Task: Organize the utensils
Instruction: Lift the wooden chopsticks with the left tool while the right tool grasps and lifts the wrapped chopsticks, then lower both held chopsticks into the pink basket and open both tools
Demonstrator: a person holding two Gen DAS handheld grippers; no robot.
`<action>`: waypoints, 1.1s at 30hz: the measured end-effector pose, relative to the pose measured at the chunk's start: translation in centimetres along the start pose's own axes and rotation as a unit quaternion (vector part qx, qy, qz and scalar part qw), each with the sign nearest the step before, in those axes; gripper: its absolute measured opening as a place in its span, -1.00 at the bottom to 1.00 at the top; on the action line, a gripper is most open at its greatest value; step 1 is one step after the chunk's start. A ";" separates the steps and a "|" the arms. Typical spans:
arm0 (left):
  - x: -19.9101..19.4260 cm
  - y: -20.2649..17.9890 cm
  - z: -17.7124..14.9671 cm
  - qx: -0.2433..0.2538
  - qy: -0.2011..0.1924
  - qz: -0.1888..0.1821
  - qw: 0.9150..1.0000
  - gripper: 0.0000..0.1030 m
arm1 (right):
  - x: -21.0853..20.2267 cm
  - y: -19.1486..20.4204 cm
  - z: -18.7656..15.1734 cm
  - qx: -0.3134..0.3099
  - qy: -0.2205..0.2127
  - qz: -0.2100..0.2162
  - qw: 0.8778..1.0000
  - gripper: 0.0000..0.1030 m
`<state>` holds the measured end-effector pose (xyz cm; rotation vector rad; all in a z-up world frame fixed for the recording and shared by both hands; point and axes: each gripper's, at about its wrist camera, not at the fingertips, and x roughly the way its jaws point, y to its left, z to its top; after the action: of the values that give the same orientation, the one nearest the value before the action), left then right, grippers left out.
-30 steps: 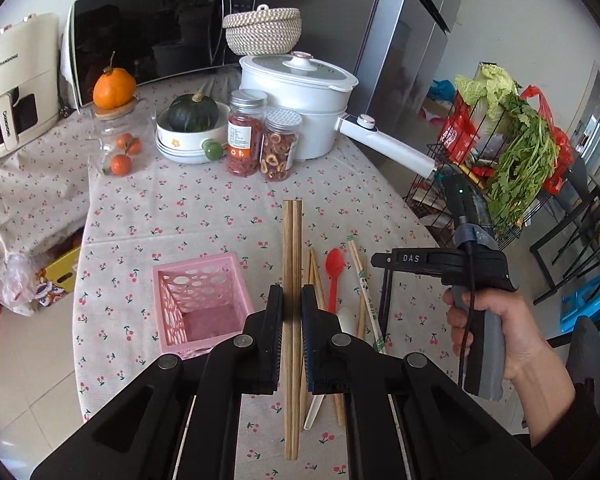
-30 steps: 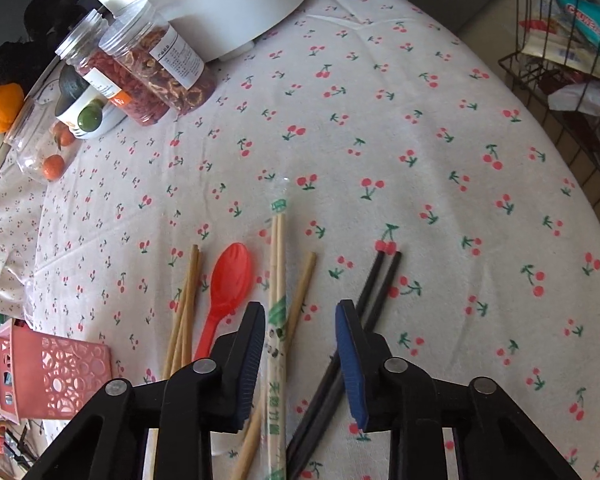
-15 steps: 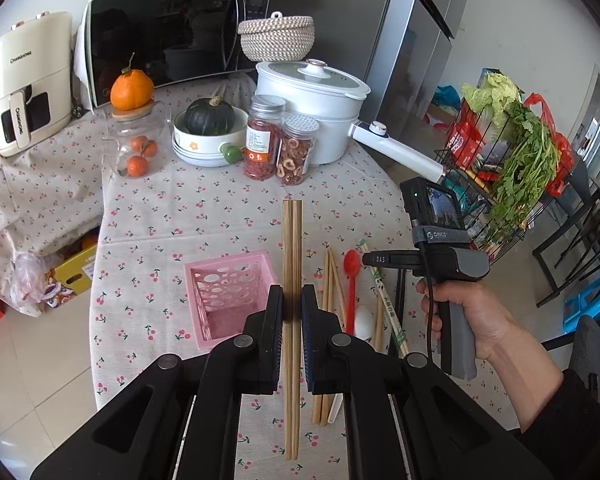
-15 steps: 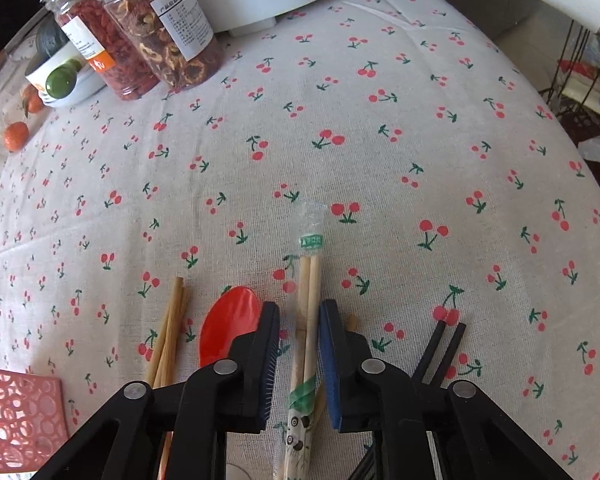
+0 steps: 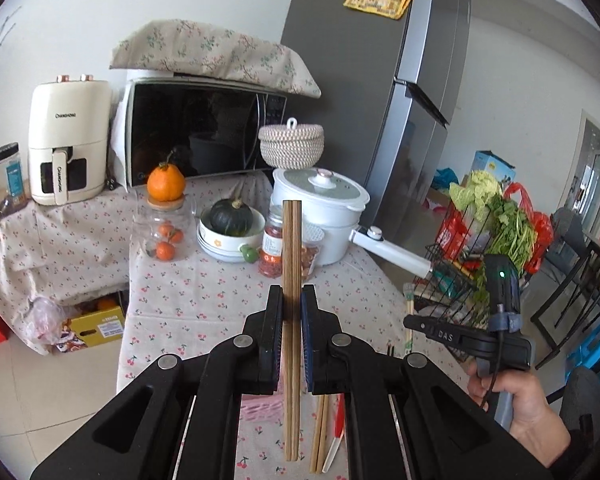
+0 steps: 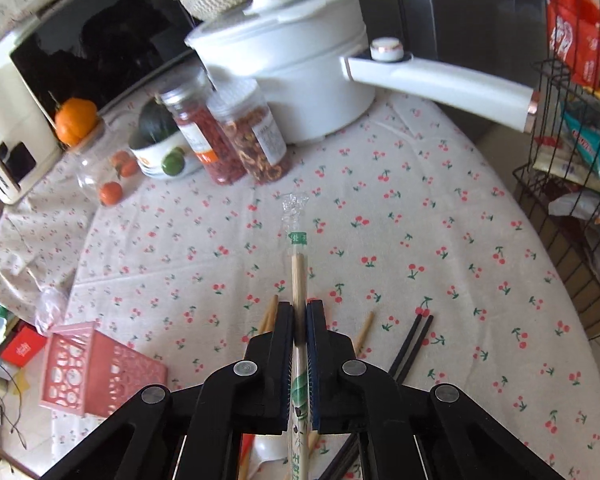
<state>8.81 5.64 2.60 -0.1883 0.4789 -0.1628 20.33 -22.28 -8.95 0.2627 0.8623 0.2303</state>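
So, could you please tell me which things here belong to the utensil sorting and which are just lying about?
Job:
- wooden chopsticks in left gripper
- wrapped chopsticks in right gripper
- black chopsticks
- pink basket

Lying about:
- white pot
- two jars
- squash bowl
- microwave

Behind the two jars (image 6: 236,136), a pot (image 6: 296,68) with its handle (image 6: 440,84) reaching right toward the wire rack (image 6: 572,200). Left of the jars, a bowl (image 6: 160,156) holding a squash (image 6: 154,122). In front of the jars on the tablecloth (image 6: 420,220), a basket (image 6: 96,372) at left and black chopsticks (image 6: 412,344) at right.
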 end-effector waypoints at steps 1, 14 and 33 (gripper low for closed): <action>-0.5 0.2 0.2 -0.005 -0.021 0.005 1.000 -0.83 | -0.9 0.3 0.0 0.000 -0.014 0.006 1.000 -0.93; 2.5 2.1 0.5 0.011 -0.115 0.065 0.991 -0.83 | -4.3 3.2 -0.7 -0.035 -0.085 0.029 0.995 -0.93; 9.0 3.5 -1.9 0.023 0.037 0.095 0.995 -0.25 | -4.1 5.5 -1.2 -0.053 -0.097 0.050 0.993 -0.92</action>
<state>16.22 6.97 -3.76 -0.0917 0.5645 0.0058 16.28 -18.15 -4.99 0.2242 0.6425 0.3372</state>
